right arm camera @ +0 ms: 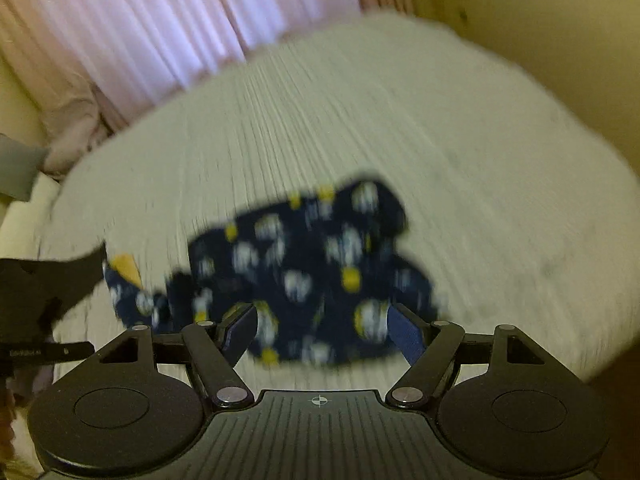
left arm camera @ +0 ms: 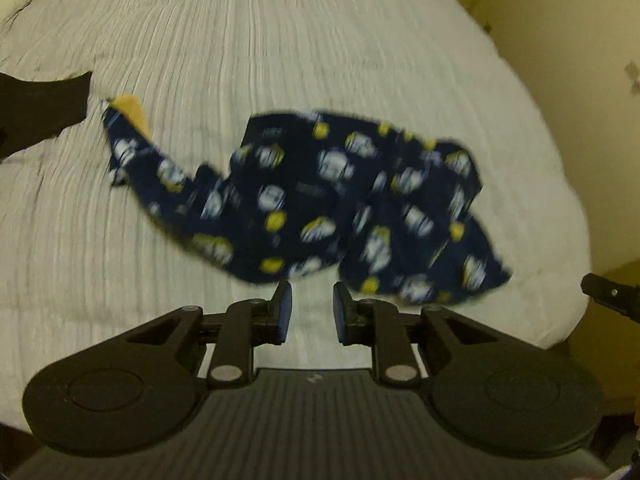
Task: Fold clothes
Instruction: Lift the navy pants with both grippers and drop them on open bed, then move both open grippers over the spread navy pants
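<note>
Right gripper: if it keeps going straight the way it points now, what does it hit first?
Most likely the dark printed garment lying on the bed. It sits right ahead of the open right gripper, though blur makes the gap hard to judge.

Both cameras sit on the grippers and look down at the bed [left arm camera: 280,40] from close by. Both see the same dark blue cloth [left arm camera: 320,200]. The right one also sees the pink curtain [right arm camera: 160,20].

Navy garment [left arm camera: 304,196] printed with white and yellow motifs (one mustard patch at its left end); ribbed off-white bedspread [left arm camera: 280,48]; pink curtain [right arm camera: 160,20] upper left.
</note>
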